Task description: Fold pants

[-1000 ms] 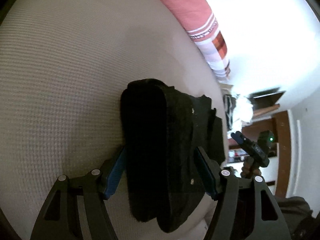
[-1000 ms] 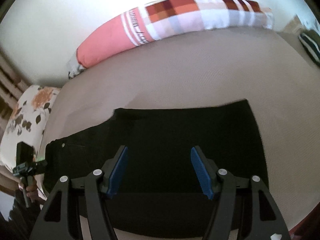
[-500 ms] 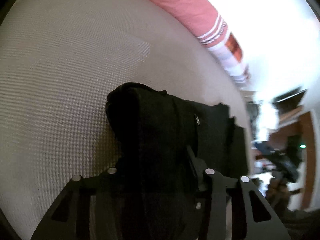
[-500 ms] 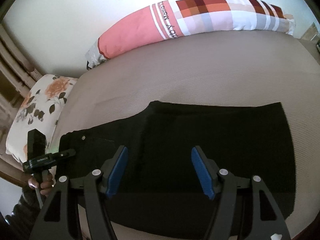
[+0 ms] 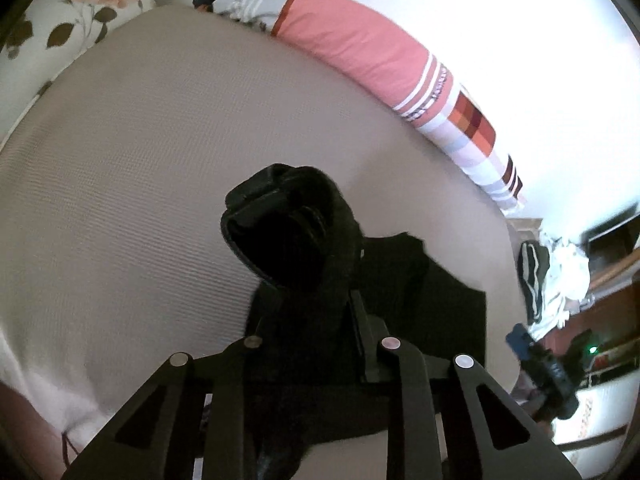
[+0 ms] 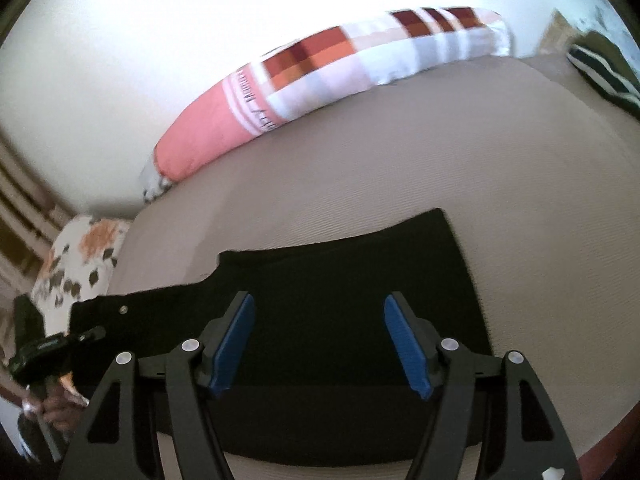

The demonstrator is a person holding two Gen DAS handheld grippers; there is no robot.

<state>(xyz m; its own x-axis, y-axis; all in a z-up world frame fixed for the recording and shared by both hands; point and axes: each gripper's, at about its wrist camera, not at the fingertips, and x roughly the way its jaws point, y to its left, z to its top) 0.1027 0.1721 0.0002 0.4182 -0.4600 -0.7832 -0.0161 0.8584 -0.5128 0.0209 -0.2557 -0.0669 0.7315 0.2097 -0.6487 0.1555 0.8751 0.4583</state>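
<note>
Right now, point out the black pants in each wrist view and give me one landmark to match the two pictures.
Left wrist: the black pants fill the lower centre, one end bunched and lifted between the left gripper's fingers.
Right wrist: the pants lie flat across the lower half on the bed, under the open right gripper.
Shared landmark: the long pink and checked bolster pillow along the bed's far edge.

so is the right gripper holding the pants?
No. The right gripper stands open above the black pants, blue pads apart with no cloth pinched between them.
</note>
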